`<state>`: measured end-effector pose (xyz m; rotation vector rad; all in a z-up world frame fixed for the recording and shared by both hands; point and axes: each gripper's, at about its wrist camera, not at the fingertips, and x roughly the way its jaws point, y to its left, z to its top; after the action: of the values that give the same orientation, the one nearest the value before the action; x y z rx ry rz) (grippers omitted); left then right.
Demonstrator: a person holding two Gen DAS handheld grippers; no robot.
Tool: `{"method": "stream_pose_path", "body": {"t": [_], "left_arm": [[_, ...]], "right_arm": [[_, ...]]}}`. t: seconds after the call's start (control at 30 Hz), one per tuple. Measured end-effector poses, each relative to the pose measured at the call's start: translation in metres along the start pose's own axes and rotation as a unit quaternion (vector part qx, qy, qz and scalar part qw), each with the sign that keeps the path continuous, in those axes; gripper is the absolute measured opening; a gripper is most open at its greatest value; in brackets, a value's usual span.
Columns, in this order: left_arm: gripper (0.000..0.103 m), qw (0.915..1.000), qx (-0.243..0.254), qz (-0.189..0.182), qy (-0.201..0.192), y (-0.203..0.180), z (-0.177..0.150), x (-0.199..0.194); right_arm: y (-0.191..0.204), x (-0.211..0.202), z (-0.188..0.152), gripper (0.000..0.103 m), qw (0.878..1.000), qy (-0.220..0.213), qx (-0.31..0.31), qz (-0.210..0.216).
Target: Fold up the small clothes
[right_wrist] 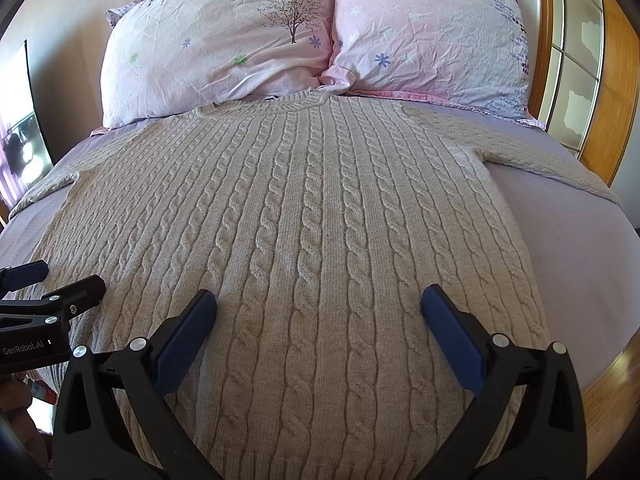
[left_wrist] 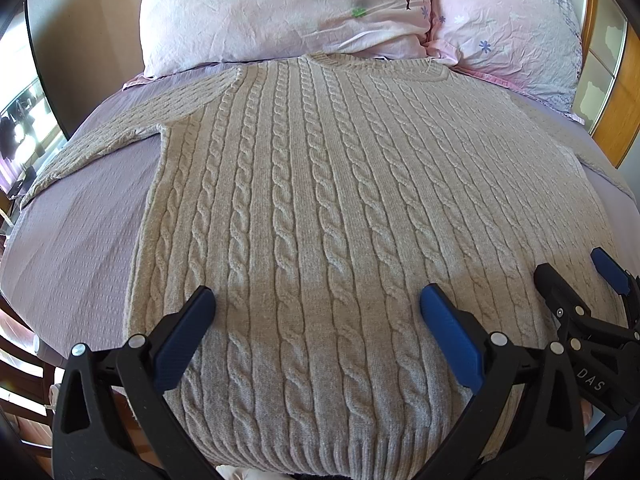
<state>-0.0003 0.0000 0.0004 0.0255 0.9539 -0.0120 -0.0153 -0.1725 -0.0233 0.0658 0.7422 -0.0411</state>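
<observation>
The beige cable-knit wool sweater [left_wrist: 320,200] lies spread flat, front or back up I cannot tell, on the lilac-sheeted bed [left_wrist: 80,240], its ribbed collar far ahead of both tools, touching the two pink flower-printed pillows [right_wrist: 248,48], and its ribbed hem nearest to them. The left tool [left_wrist: 318,304] hovers with its blue-padded jaws spread wide and holding nothing, over the lower body of the knit toward its left side. The right tool [right_wrist: 320,304] hangs the same way, jaws wide apart and empty, over the lower body toward the right side; each shows at the edge of the other's view, just beside its partner.

The sweater looks thick, soft and fairly heavy for a garment; it will likely drape and sag rather than hold a crease, and the raised cables should give the pads good friction. Loose knit may stretch if pulled from one point, so I judge it best to pinch both layers at a firm edge: the hem corners, or a sleeve's cuff and shoulder seam.

The left sleeve runs out beyond the left tool's left side and the right sleeve beyond the right tool's right; both cuffs are cut off by the fisheye rim. The hem's very edge is partly hidden under the tool bodies, and whether the jaws touch the fabric is unclear.
</observation>
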Motion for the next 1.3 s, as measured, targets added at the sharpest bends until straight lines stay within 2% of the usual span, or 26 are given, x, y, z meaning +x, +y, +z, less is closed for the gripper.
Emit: {"method": "stream_pose_path", "body": {"t": [0.87, 1.3], "left_arm": [[0.101, 1.0000, 0.000, 0.000, -0.001, 0.0000, 0.0001, -0.0001], [0.101, 1.0000, 0.001, 0.000, -0.001, 0.0000, 0.0003, 0.0000]], "right_arm": [[0.0005, 0.0002, -0.0003, 0.102, 1.000, 0.001, 0.000, 0.000], [-0.0010, 0.0013, 0.0003, 0.102, 1.000, 0.017, -0.010, 0.004]]}}
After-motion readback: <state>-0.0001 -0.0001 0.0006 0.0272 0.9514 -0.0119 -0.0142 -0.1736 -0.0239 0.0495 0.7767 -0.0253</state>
